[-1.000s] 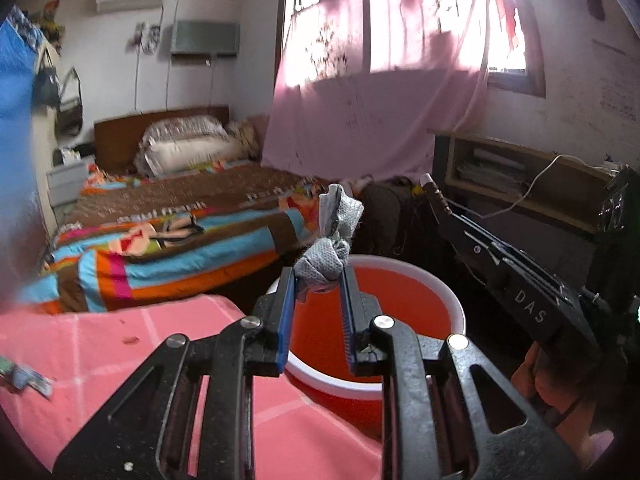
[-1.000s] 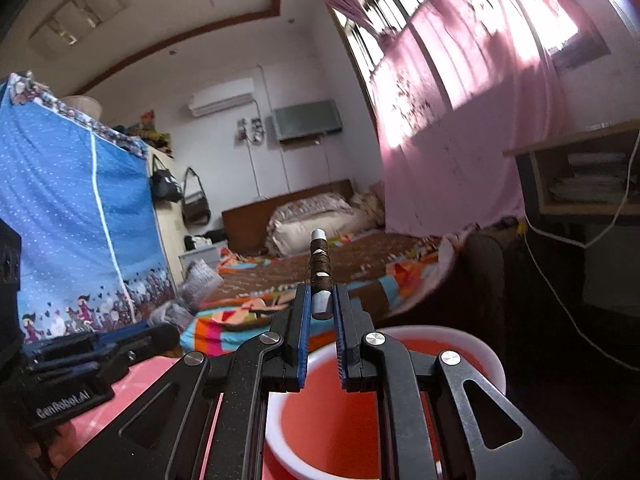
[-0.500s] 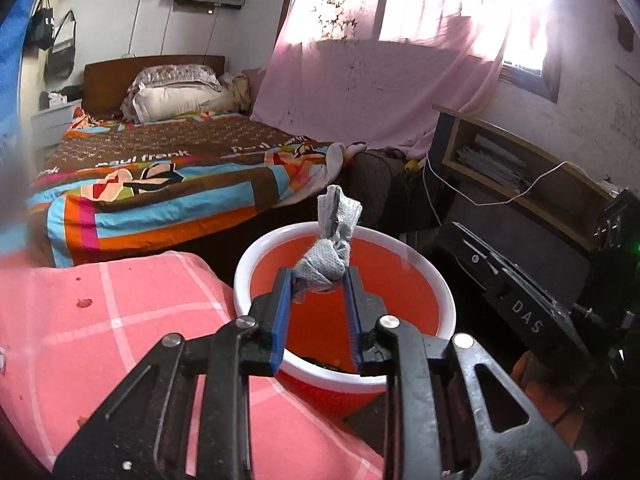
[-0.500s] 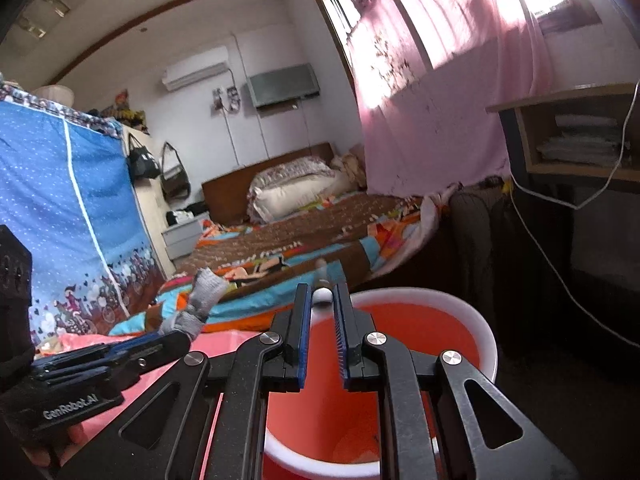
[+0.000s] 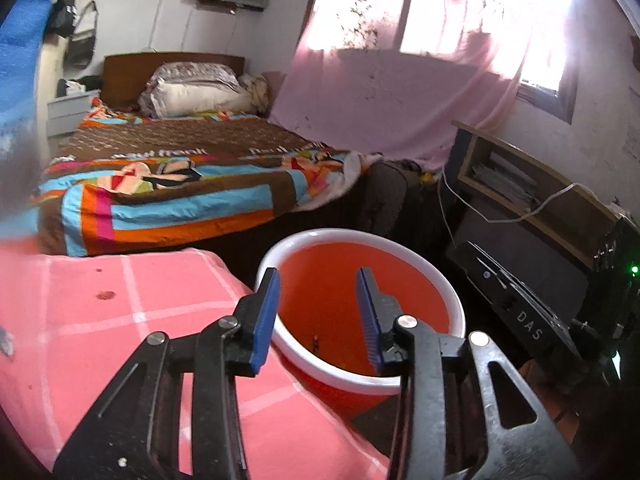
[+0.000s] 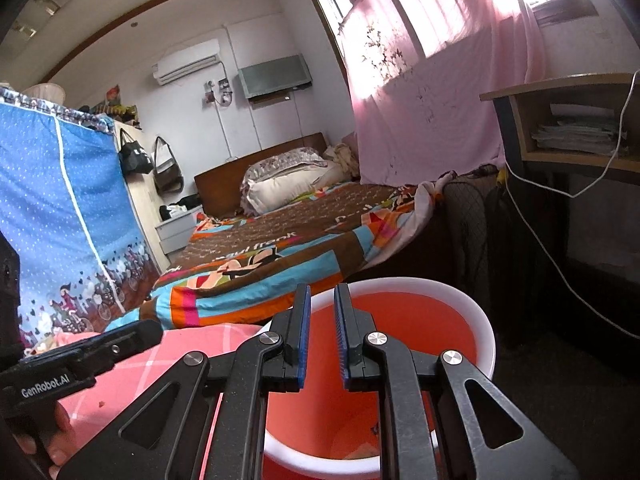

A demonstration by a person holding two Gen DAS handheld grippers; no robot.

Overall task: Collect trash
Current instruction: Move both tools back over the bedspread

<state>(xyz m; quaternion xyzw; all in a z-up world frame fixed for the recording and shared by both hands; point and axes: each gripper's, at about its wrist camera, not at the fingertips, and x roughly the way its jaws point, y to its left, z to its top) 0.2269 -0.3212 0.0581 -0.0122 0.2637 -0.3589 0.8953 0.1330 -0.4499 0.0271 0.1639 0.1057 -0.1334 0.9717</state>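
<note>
Left gripper point(image 5: 318, 308): we see it in the lower middle of the left wrist frame, above the bucket; its jaws are opening and nothing is between them.
Right gripper point(image 6: 322, 322): lower middle of the right wrist frame; the jaws stand close together with only a narrow gap, and we see nothing held in it.
Red bucket point(image 5: 404, 250): it stands below centre in both frames, beside the pink tablecloth point(image 5: 120, 300).
Trash: we see only small dark bits point(image 5: 315, 342) deep inside the bucket.
Bed point(image 5: 180, 176): left of centre, behind the bucket.
</note>
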